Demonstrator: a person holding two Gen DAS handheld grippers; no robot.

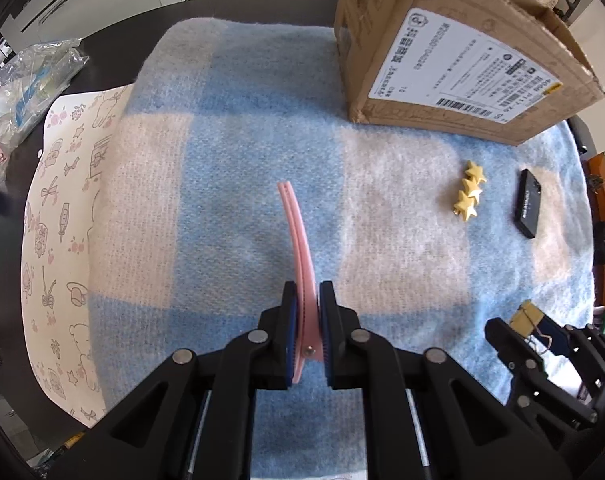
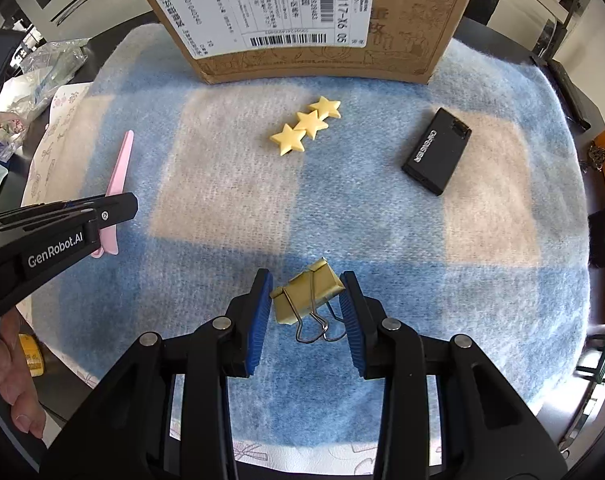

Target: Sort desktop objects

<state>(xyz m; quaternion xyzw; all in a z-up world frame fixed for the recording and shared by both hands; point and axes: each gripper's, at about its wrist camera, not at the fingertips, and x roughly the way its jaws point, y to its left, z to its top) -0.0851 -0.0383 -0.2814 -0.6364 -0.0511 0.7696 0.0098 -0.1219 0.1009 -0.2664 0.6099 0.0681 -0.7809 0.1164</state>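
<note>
Two clips seen, pink hair clip [image 1: 302, 264] clamped in left hand-held gripper [image 1: 307, 312], gold binder clip [image 2: 307, 294] framed btwn pads of right hand-held gripper [image 2: 307, 312], jaws part-open.

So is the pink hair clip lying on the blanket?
No, the left gripper is shut on the pink hair clip, holding it above the blanket.
</note>
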